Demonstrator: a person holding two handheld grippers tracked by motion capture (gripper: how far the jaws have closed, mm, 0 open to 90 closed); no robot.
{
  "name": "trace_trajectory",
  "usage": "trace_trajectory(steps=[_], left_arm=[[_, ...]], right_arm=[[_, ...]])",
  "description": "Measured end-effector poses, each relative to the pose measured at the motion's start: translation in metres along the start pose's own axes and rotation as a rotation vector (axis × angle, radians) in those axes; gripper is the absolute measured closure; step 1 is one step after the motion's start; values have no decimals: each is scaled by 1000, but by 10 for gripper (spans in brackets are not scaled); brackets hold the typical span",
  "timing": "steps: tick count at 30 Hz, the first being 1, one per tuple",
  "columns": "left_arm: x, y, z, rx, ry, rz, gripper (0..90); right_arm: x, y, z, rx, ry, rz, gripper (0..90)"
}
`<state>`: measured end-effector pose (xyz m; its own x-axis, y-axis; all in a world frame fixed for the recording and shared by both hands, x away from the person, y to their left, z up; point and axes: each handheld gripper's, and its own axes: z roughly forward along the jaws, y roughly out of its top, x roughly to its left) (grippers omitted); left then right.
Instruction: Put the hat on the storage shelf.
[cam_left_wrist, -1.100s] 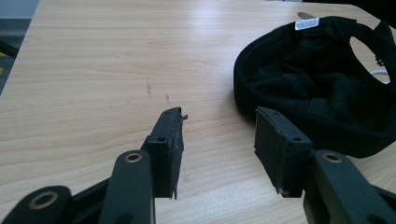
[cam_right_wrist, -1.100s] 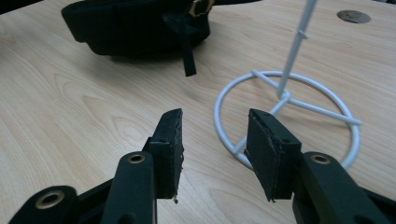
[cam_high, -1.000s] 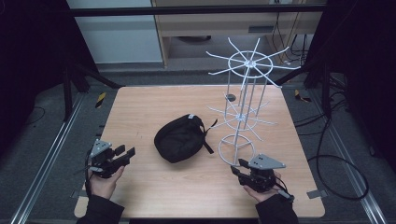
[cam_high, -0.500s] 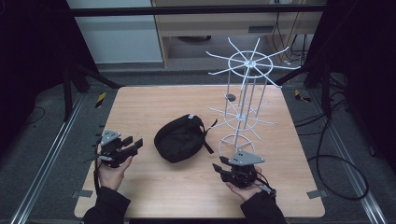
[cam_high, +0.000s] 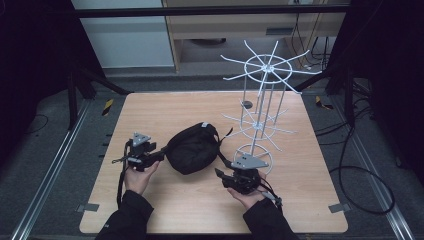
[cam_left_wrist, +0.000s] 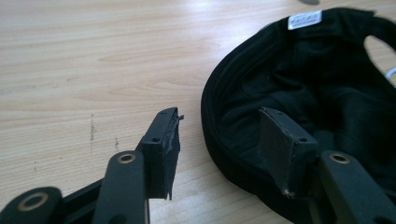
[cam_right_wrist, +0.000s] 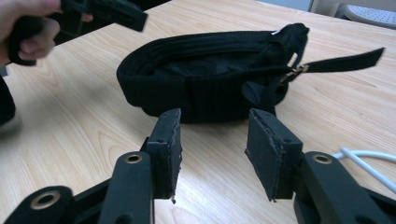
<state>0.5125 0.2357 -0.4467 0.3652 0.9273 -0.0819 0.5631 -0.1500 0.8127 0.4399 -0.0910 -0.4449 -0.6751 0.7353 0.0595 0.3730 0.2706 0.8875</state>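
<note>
Table (cam_high: 320, 200): pale wood top, seen whole from the high view; metal rails ran along both long sides on the floor.
Wire rack (cam_high: 265, 100): white, upright on the table's far right part; a wheel of spokes at the top, a smaller ring of spokes lower down, a round ring foot on the wood. A strand of its white wire showed at the right edge of the right gripper view (cam_right_wrist: 369, 161).
Black cap (cam_high: 192, 150): lay near the table's middle, left of the rack's foot, open side up. In the left gripper view (cam_left_wrist: 317, 93) the inside lining and a white label (cam_left_wrist: 305, 19) at the far rim were visible. In the right gripper view (cam_right_wrist: 205, 79) a strap with a small metal buckle (cam_right_wrist: 295, 71) stuck out to the right.
Left gripper (cam_high: 159, 156): held in the left hand (cam_high: 136, 177), just beside the cap's left edge. Jaws spread; in its own view (cam_left_wrist: 224, 140) one pad stood over bare wood, the other over the cap's rim. Whether that pad touched the cloth could not be told.
Right gripper (cam_high: 220, 175): held in the right hand (cam_high: 250, 197), on the near side of the cap, close to the rack's foot. Jaws spread in its own view (cam_right_wrist: 212, 149), nothing between them, the cap a short way beyond the tips.
</note>
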Motion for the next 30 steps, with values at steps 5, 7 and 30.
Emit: trace_trajectory(steps=[5,7,30], left_arm=[[1,-2,10,30,-20,-22,494],[0,-2,12,38,-24,-22,510],[-2,-17,20,134,-70,-83,828]], right_arm=[[3,7,11,-4,-8,17,503],[4,11,14,-12,-14,24,488],[15,16,43,29,-82,69,459]])
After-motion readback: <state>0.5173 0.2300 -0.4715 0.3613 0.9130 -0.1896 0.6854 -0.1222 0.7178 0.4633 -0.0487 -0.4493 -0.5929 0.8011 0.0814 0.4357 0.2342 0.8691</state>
